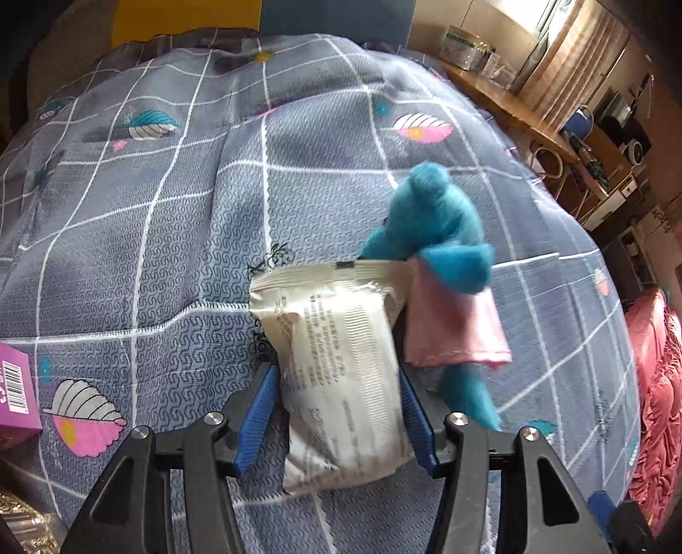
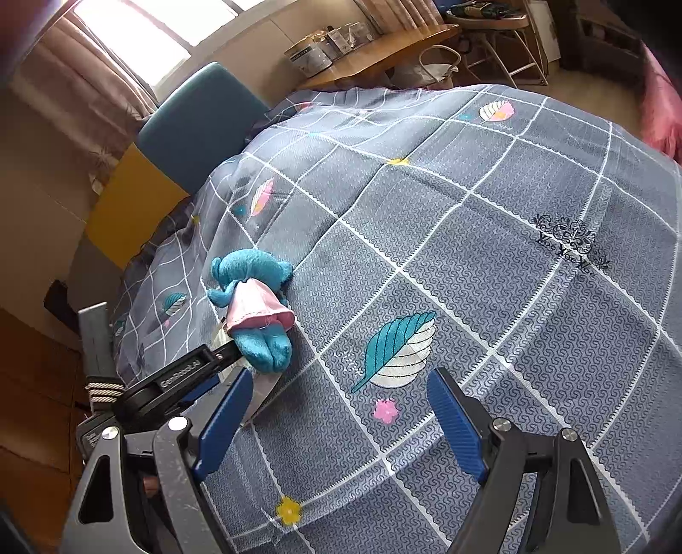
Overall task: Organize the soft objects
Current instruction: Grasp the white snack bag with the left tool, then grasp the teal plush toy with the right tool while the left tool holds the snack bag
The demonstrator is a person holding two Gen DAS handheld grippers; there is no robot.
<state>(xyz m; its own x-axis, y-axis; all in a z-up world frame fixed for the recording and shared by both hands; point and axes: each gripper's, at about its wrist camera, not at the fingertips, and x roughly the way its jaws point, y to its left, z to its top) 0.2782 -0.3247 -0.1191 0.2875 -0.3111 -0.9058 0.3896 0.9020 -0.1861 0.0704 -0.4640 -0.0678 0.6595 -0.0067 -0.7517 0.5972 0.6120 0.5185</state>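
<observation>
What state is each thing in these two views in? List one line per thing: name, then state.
Left gripper: jaws around the packet, whether they press cannot be told.
Right gripper: open, empty, above the sheet.
Packet: sealed, crumpled, between the left fingers, beside the toy.
Toy: lying on the sheet, pink dress on.
Sheet: spread out, wrinkled at the far edge.
Purple box: closed, at the sheet's edge.

Daylight from window (image 2: 140, 30), glare there; fisheye edges warped, dark corners.
</observation>
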